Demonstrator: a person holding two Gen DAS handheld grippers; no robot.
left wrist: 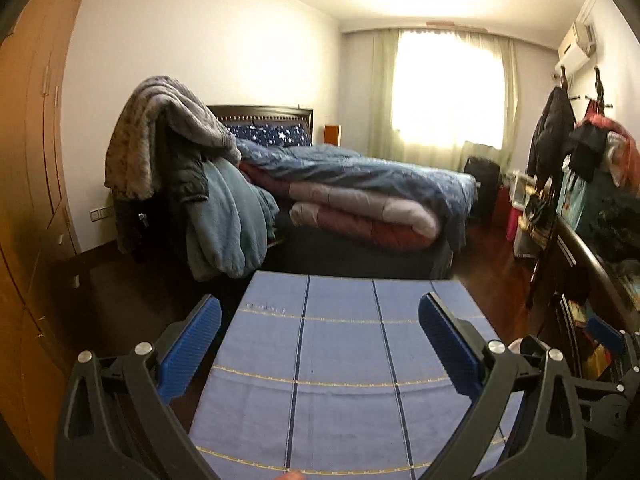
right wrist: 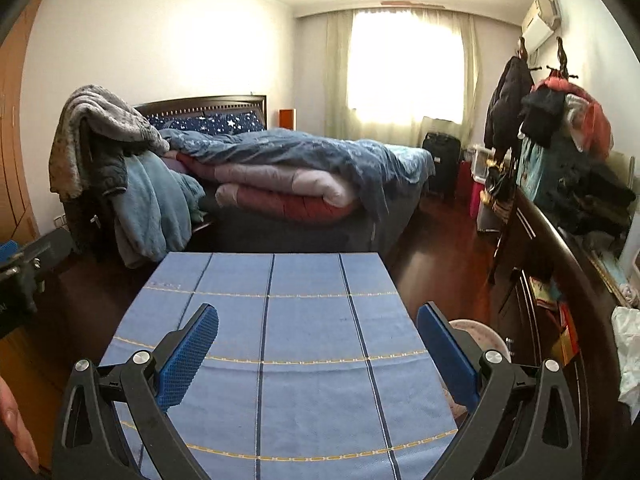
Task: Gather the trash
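Note:
My left gripper (left wrist: 320, 312) is open and empty, held above a table covered by a blue cloth (left wrist: 340, 360) with dark stripes and yellow stitched lines. My right gripper (right wrist: 318, 320) is also open and empty above the same cloth (right wrist: 280, 340). No trash shows on the cloth. A pale round bin (right wrist: 484, 340) stands on the floor by the table's right edge, partly behind my right finger. The right gripper shows at the right edge of the left wrist view (left wrist: 608, 344); the left gripper shows at the left edge of the right wrist view (right wrist: 20, 264).
A bed (right wrist: 300, 168) with piled quilts stands beyond the table. A chair draped with blankets (right wrist: 112, 160) is at its left. A dark dresser (right wrist: 560, 280) heaped with clothes runs along the right. Wooden wardrobes (left wrist: 28, 160) line the left. A white crumpled bag (right wrist: 628, 352) lies at far right.

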